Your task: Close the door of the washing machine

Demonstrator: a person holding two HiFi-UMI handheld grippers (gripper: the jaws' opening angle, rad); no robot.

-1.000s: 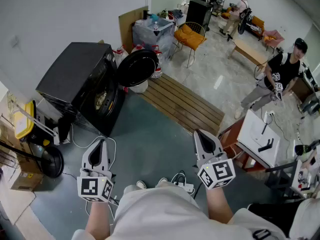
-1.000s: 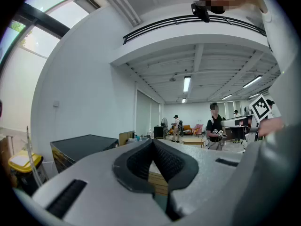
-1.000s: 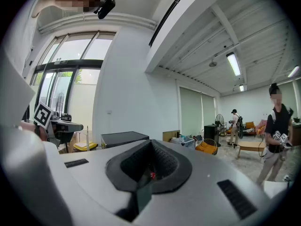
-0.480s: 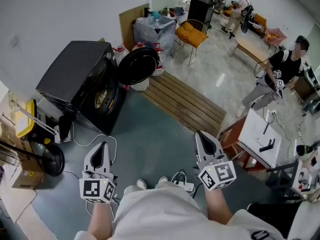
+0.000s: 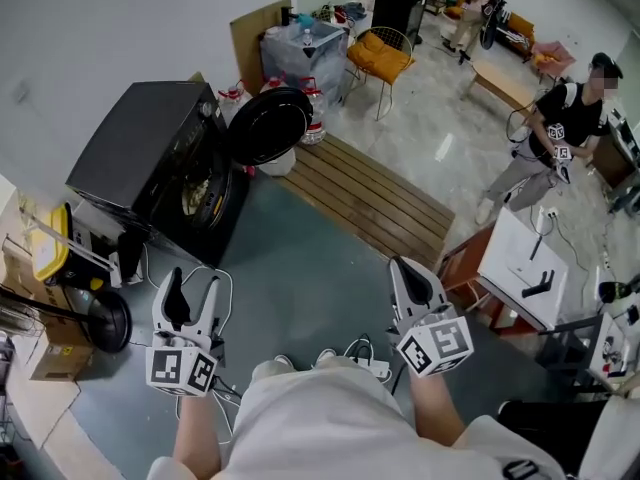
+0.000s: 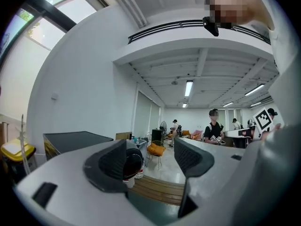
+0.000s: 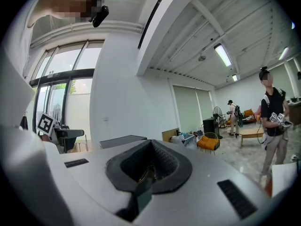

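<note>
The black washing machine (image 5: 150,153) stands in the upper left of the head view. Its round door (image 5: 268,126) is swung wide open at the machine's upper right corner, next to a slatted wooden platform (image 5: 365,203). At the lower left, the left hand-held gripper (image 5: 192,288) has just been opening: its jaws stand wide apart with nothing between them, well short of the machine. Right of centre at the bottom, the right hand-held gripper (image 5: 402,268) has its jaws closed together and empty, also well apart from the door.
</note>
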